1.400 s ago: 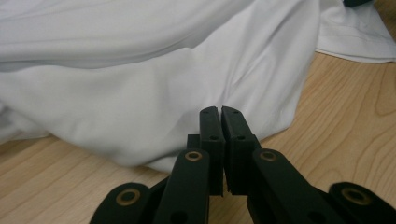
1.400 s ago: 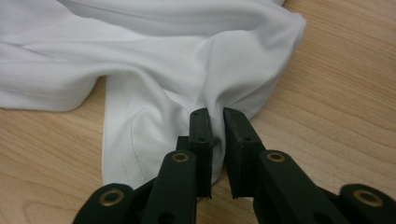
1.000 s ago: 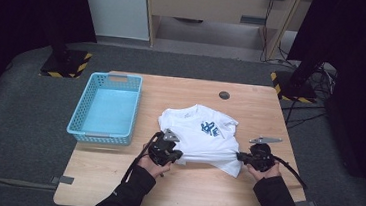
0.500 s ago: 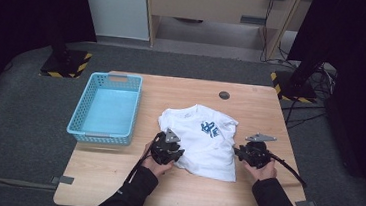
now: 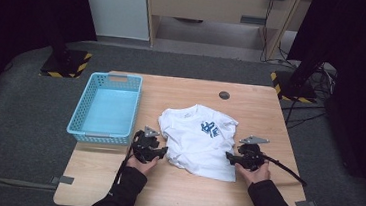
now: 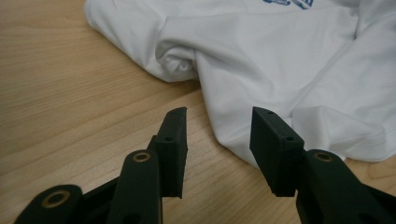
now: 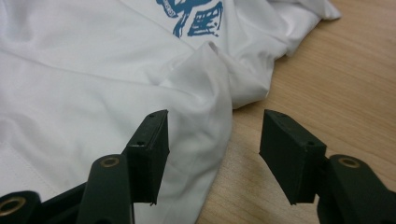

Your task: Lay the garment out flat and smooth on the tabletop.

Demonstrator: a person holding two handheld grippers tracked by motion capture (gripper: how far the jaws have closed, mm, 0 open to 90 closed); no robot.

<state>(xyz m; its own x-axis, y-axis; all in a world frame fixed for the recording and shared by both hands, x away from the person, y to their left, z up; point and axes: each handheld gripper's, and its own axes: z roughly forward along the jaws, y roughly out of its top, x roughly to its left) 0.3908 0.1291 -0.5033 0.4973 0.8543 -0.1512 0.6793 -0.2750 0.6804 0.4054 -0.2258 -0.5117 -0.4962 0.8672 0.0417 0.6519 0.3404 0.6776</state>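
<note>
Folded white shirt [image 5: 199,139] with a blue print on its chest lies on the wooden table [image 5: 278,136], a little right of the middle, its near edge rumpled and bunched. Just to its left stands a light blue basket [image 5: 80,116], close to the table's left edge. A small dark round disc [image 5: 224,95] sits on the wood beyond the shirt, near the far edge.

At the shirt's near left corner rests the left gripper [image 5: 162,151], held in the person's left hand [image 5: 141,163]. In the left gripper view its jaws stand spread and have just been opening; the left gripper [image 6: 218,140] has the shirt's hem lying on the wood ahead of the gap, with no cloth pinched.

At the near right corner sits the right gripper [image 5: 229,158], carried by the right hand [image 5: 253,173], its cable trailing off to the right. The right gripper [image 7: 214,149] also has its jaws apart, just opened; the shirt's edge runs through the gap between them, one jaw above cloth and the other above bare wood, and neither pad presses on it.
</note>
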